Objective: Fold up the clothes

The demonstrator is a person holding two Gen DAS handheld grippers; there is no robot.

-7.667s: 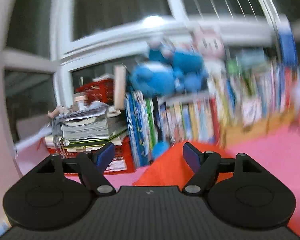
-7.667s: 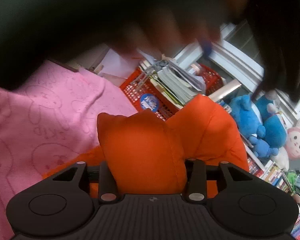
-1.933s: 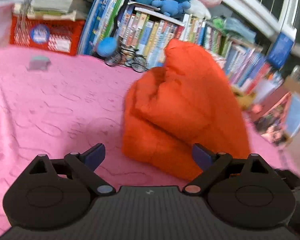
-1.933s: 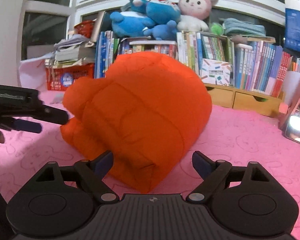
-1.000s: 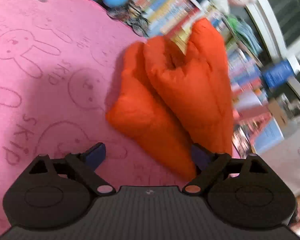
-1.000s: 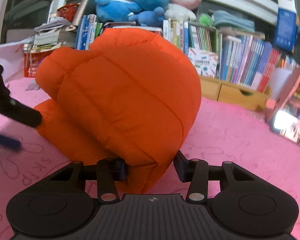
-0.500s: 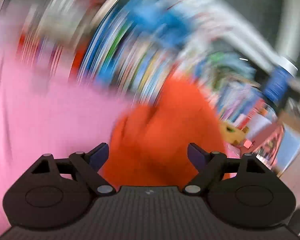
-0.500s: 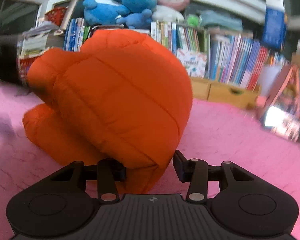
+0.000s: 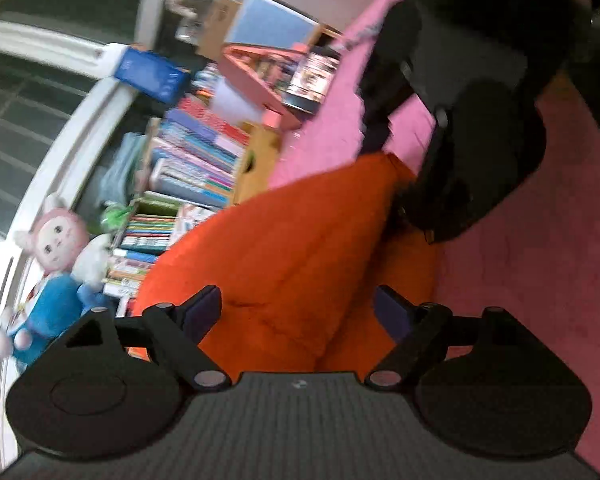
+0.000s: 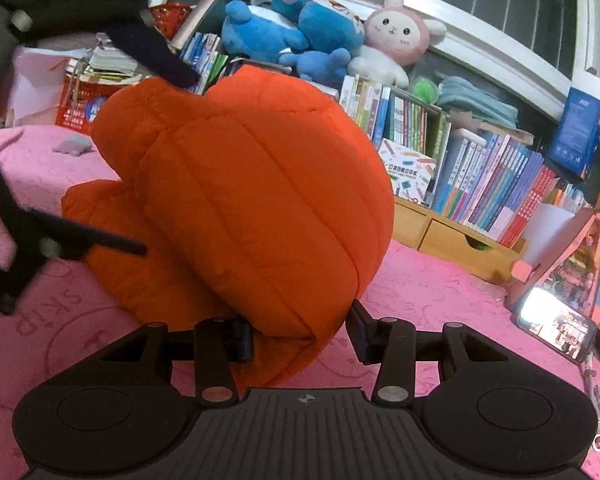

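Note:
An orange puffy jacket (image 10: pixel 252 200) lies bunched in a mound on a pink rabbit-print blanket (image 10: pixel 440 292). My right gripper (image 10: pixel 300 332) is shut on the near folded edge of the jacket, with both pads pressed into the padding. My left gripper (image 10: pixel 164 162) reaches in from the left and straddles the mound's far-left part, one finger over the top and one along the side. In the left wrist view the jacket (image 9: pixel 284 248) fills the gap of the left gripper (image 9: pixel 296 310). Its jaws are closing and do not pinch the fabric. The right gripper (image 9: pixel 404 160) shows beyond, holding the jacket's far corner.
A bookshelf (image 10: pixel 480 184) with plush toys (image 10: pixel 300 20) on top runs behind the blanket. Wooden drawers (image 10: pixel 460 240) sit under the books. A red basket (image 10: pixel 80 108) of papers stands at the back left. A lit phone (image 10: pixel 556 328) leans at the right edge. A small grey item (image 10: pixel 74 146) lies at the left.
The left gripper has swung round and rolled, and now straddles the jacket from the far left, jaws a little narrower. The right gripper keeps its grip and has rolled slightly.

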